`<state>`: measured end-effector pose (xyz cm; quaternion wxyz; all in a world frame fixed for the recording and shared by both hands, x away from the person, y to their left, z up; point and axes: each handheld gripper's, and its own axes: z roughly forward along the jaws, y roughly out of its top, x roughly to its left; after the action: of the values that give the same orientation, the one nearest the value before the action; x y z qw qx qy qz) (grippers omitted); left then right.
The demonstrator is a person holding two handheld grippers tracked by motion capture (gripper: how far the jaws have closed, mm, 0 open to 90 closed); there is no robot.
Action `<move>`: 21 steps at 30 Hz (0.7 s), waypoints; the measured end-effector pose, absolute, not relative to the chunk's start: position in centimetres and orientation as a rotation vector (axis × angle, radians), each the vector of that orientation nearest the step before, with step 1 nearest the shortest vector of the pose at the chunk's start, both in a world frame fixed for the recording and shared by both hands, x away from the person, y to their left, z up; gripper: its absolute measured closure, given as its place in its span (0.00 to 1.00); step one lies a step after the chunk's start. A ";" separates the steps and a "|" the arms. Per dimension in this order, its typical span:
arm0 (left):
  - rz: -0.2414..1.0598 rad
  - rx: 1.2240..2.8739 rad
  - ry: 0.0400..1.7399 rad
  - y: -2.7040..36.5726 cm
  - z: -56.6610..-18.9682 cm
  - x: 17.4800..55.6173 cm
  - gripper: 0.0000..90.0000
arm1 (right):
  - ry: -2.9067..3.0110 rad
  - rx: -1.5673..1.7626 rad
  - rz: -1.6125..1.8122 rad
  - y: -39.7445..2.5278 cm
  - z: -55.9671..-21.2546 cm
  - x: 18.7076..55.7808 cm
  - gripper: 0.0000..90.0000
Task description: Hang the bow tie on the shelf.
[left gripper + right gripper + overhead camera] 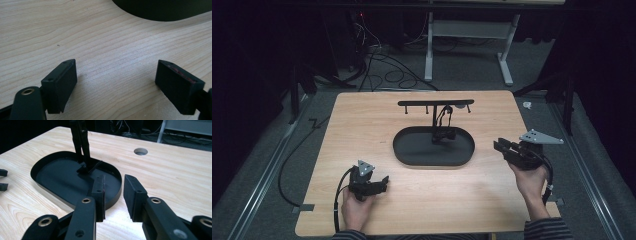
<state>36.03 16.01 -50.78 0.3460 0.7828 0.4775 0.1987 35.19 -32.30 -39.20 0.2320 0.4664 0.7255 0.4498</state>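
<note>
A black oval tray (412,161) lies mid-table, with a T-shaped black stand (435,103) rising from it. A black strap-like item (445,134) hangs from the bar down to the tray floor; I cannot tell what it is. My left gripper (385,181) rests low on the wood near the front left, its jaws wide apart and empty (116,65), the tray edge (162,12) ahead of it. My right gripper (498,146) hovers just right of the tray, jaws open with a narrow gap (114,178), pointing at the tray rim (113,195) and the stand post (80,137).
A round hole (140,151) is cut in the tabletop behind the stand. Beyond the table's far edge, cables (387,70) and a white desk frame (467,30) stand on the grey floor. Bare wood stretches between the two grippers along the front.
</note>
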 end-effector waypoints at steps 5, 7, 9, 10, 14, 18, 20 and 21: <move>0.517 2.030 1.239 16.0 -50.8 36.0 0.20 | 1.993 1.292 1.242 -32.3 -39.8 34.9 0.81; 0.516 2.031 1.239 16.0 -50.8 36.0 0.20 | 1.994 1.297 1.241 -32.3 -39.9 34.8 0.81; 0.517 2.029 1.239 16.0 -50.8 36.0 0.20 | 1.994 1.297 1.243 -32.3 -40.0 34.7 0.81; 0.517 2.030 1.239 16.0 -50.8 36.0 0.20 | 1.992 1.300 1.247 -32.3 -40.1 34.7 0.81; 0.517 2.029 1.239 16.0 -50.8 36.0 0.20 | 1.996 1.298 1.249 -32.1 -40.4 34.6 0.81; 0.517 2.029 1.239 16.0 -50.8 36.0 0.20 | 1.999 1.300 1.247 -32.0 -40.6 34.5 0.81; 0.517 2.029 1.239 16.0 -50.8 36.0 0.20 | 2.000 1.302 1.245 -32.0 -40.7 34.4 0.81; 0.517 2.030 1.239 16.0 -50.8 36.0 0.20 | 1.999 1.305 1.247 -32.0 -40.8 34.4 0.81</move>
<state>36.03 16.00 -50.80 0.3467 0.7824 0.4775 0.1992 34.36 -32.04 -40.78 0.2220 0.4724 0.7237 0.4514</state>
